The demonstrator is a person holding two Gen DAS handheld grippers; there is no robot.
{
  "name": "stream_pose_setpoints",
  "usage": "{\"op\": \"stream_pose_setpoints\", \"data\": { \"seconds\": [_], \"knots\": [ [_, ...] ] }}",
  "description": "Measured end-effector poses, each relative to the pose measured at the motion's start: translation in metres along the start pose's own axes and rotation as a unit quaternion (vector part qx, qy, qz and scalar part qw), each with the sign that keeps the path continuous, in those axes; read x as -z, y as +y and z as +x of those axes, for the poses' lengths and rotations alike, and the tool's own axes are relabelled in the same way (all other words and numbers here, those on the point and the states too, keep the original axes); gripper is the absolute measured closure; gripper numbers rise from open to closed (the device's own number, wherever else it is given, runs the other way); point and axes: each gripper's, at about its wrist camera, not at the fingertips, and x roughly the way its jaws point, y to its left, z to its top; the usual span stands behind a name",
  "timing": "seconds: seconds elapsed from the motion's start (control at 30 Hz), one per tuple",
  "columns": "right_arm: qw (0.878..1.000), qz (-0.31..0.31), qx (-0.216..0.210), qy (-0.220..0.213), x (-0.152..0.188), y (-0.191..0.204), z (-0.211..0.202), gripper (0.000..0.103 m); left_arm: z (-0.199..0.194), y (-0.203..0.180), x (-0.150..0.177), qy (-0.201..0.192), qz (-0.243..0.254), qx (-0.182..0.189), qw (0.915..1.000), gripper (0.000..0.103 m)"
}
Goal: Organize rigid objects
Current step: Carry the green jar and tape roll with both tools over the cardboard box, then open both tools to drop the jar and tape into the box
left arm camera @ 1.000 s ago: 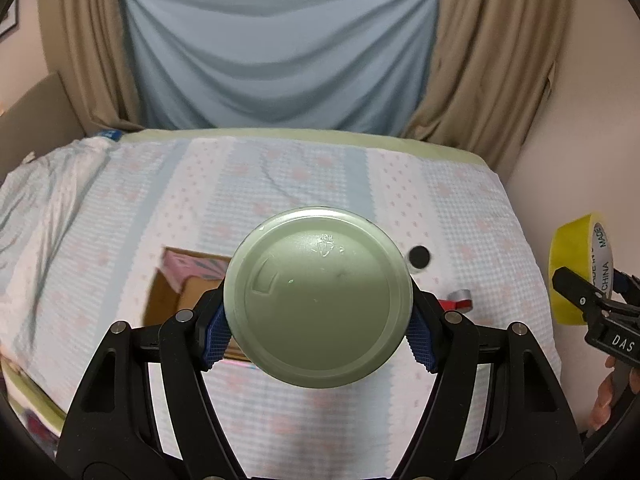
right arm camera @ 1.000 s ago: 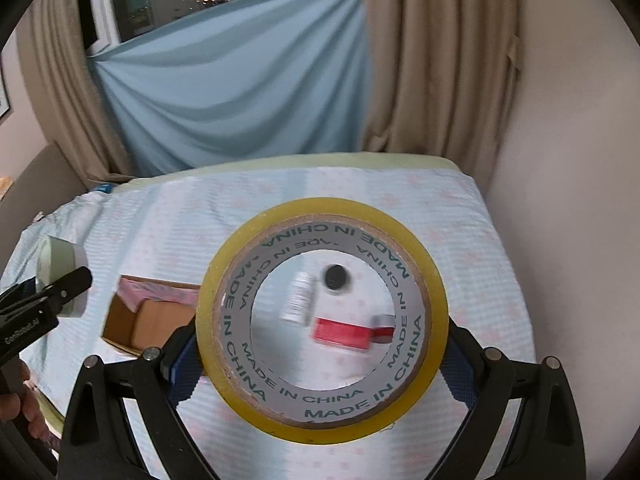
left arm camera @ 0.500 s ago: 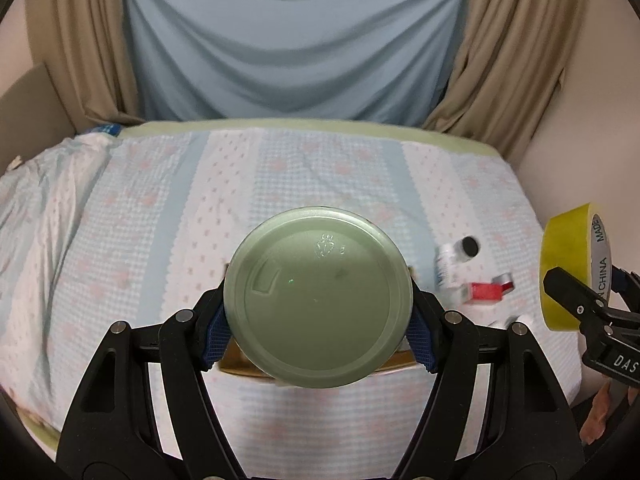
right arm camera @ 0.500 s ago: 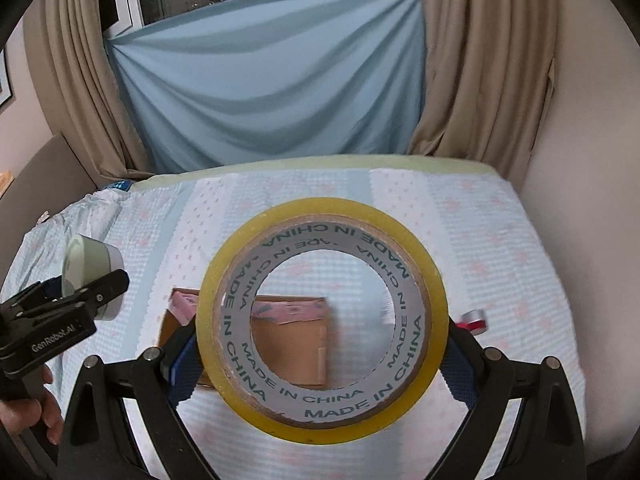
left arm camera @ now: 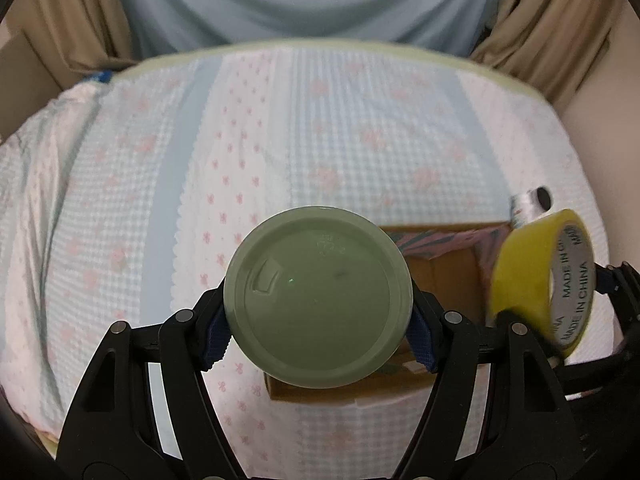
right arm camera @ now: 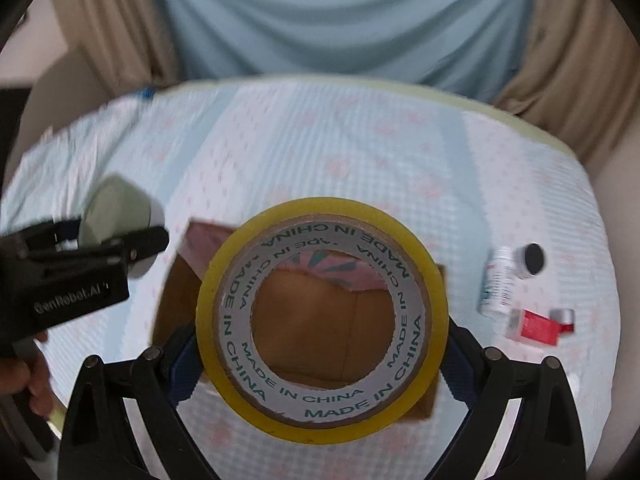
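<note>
While both grippers hang over the bed, each has its own load. The left gripper [left arm camera: 318,330] is closed about halfway on a round pale-green container [left arm camera: 318,298]; its blue pads [left arm camera: 218,340] press on either side, and the container's flat green end faces the camera. From the right wrist view this same gripper [right arm camera: 120,240] shows at the left edge, with a bit of the person's hand [right arm camera: 28,376] on its handle.

The right gripper [right arm camera: 320,364] stands wide, clamped on a roll of yellow tape [right arm camera: 320,320] whose grey inner ring reads MADE IN CHINA. The blue pads [right arm camera: 184,364] bear on the roll's outer rim at left and right. In the left wrist view the tape [left arm camera: 540,280] appears at the right, close beside the green container but not touching it.

Below both loads lies an open cardboard box [right arm camera: 332,328] with pink printed flaps, resting on the bedcover [left arm camera: 280,140], a pale blue and white cloth with small pink flowers. The box floor shows through the hole of the tape roll.

Off to the right of the box, on the cover, lie a white bottle [right arm camera: 498,284], a small black-capped item [right arm camera: 530,260] just beside it, and a red and white packet [right arm camera: 538,326] nearer the camera. Behind the bed hang a blue drape [right arm camera: 340,16] and tan curtains [right arm camera: 580,60].
</note>
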Motion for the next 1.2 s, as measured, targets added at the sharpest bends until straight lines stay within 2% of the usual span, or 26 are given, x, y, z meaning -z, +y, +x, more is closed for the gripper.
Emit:
{"op": "stream_pose_setpoints", "data": {
  "seconds": [0.3,0.53,0.63,0.8,0.87,0.9,0.93,0.97,1.07,1.13,1.2],
  "knots": [
    [0.995,-0.064,-0.014,0.072,0.022,-0.01,0.105,0.007,0.107,-0.012,-0.002,0.085,0.033,-0.013,0.9957,0.034],
    [0.992,-0.075,-0.014,0.105,0.035,-0.014,0.14,0.007,0.157,-0.021,0.018,0.136,0.041,-0.011,0.9899,0.035],
    [0.991,-0.08,-0.012,0.111,0.037,-0.013,0.146,0.007,0.16,-0.027,0.017,0.132,0.054,-0.018,0.9896,0.034],
    [0.99,-0.08,-0.037,0.113,0.035,-0.015,0.15,0.007,0.159,-0.03,0.01,0.129,0.066,-0.017,0.9893,0.034],
    [0.991,-0.087,-0.034,0.098,0.036,-0.015,0.148,0.007,0.156,-0.031,0.007,0.128,0.069,-0.012,0.9892,0.033],
    [0.991,-0.09,-0.034,0.091,0.037,-0.015,0.146,0.007,0.154,-0.032,0.005,0.129,0.071,-0.008,0.9891,0.031],
    [0.991,-0.092,-0.036,0.089,0.038,-0.015,0.145,0.007,0.151,-0.031,0.002,0.126,0.074,-0.001,0.9893,0.013],
    [0.99,-0.094,-0.035,0.102,0.04,-0.014,0.147,0.007,0.148,-0.031,0.001,0.123,0.075,0.003,0.9895,0.001],
    [0.983,-0.099,-0.034,0.151,0.049,-0.015,0.154,0.006,0.135,-0.026,-0.006,0.103,0.067,0.01,0.9923,0.0],
    [0.986,-0.092,-0.034,0.137,0.053,-0.018,0.149,0.001,0.129,-0.023,-0.009,0.102,0.068,0.005,0.9925,0.0],
    [0.99,-0.08,-0.036,0.109,0.054,-0.021,0.139,0.0,0.126,-0.021,-0.01,0.103,0.067,0.004,0.9924,0.0]
  ]
}}
